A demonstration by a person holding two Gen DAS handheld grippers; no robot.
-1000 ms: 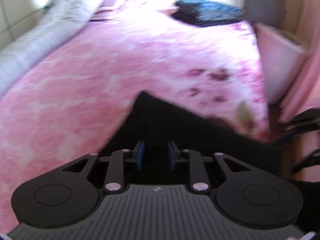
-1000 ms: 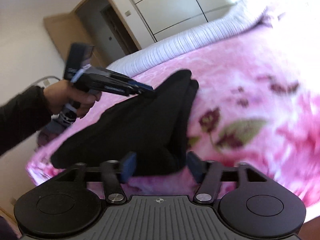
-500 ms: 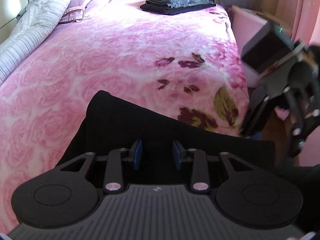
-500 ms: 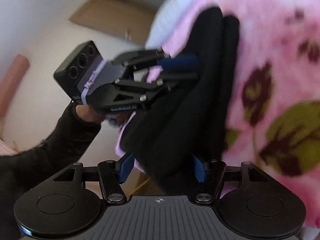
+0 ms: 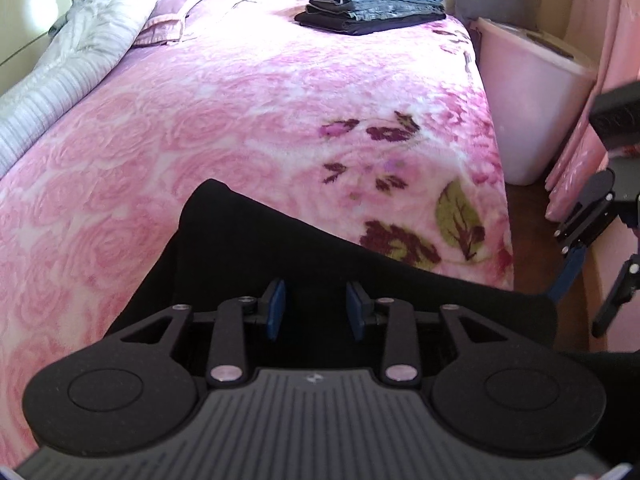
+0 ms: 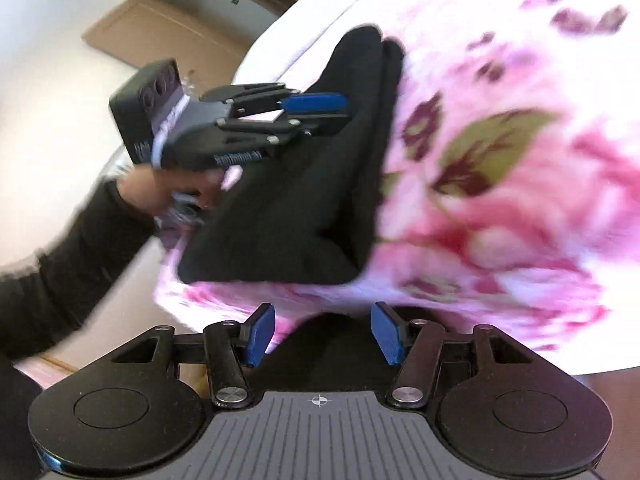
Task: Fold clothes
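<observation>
A black folded garment (image 5: 280,264) lies at the near corner of the bed on a pink floral blanket (image 5: 240,128). My left gripper (image 5: 316,300) points down over it, its blue pads apart, with only the cloth's top surface seen between them. In the right wrist view the black garment (image 6: 304,200) lies ahead, and the left gripper (image 6: 340,114), held by a hand in a dark sleeve, rests its tips on it. My right gripper (image 6: 322,334) sits off the garment at the bed's edge, jaws closing with nothing gripped. One of its blue fingers (image 5: 567,276) shows at the right.
A stack of folded jeans (image 5: 372,4) sits at the far end of the bed. A pink garment (image 5: 180,12) and a grey striped quilt (image 5: 60,60) lie along the left. A pale pink bin (image 5: 528,96) stands on the floor beside the bed.
My right gripper has backed off the black garment to the bed's edge, rolled, and its jaws have narrowed. My left gripper moved in over the garment and its pads spread a little, then held still.
</observation>
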